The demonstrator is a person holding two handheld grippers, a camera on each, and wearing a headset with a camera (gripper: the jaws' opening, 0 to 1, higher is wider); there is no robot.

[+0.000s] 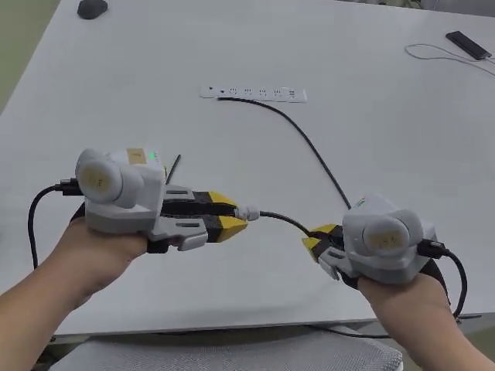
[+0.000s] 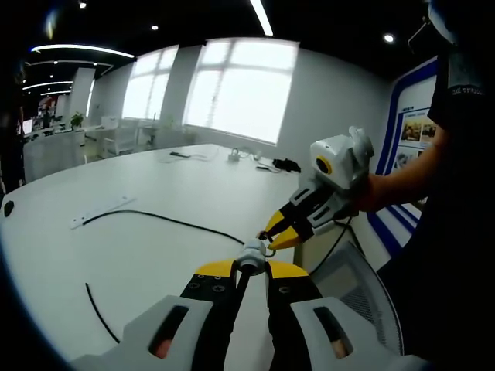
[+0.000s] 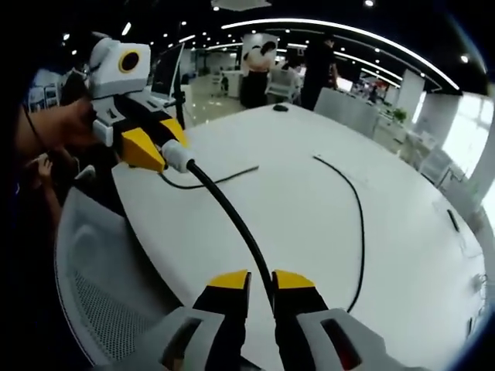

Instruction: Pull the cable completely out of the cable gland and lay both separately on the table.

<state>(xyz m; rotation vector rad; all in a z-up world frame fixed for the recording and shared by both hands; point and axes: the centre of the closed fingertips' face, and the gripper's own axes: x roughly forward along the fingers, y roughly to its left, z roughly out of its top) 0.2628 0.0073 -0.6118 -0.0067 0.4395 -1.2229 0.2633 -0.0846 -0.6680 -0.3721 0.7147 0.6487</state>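
Left gripper (image 1: 238, 216): jaws clamped on the cable gland (image 1: 249, 212), held above the near edge of the worktop (image 1: 155, 62). The cable (image 1: 282, 219) leaves the gland to the right, sagging slightly, and enters the right gripper (image 1: 313, 238), whose jaws are pinched onto it. The cable's long axis runs left-right between the grippers, so the pull likely means drawing them apart along that line. Cable not yet out.
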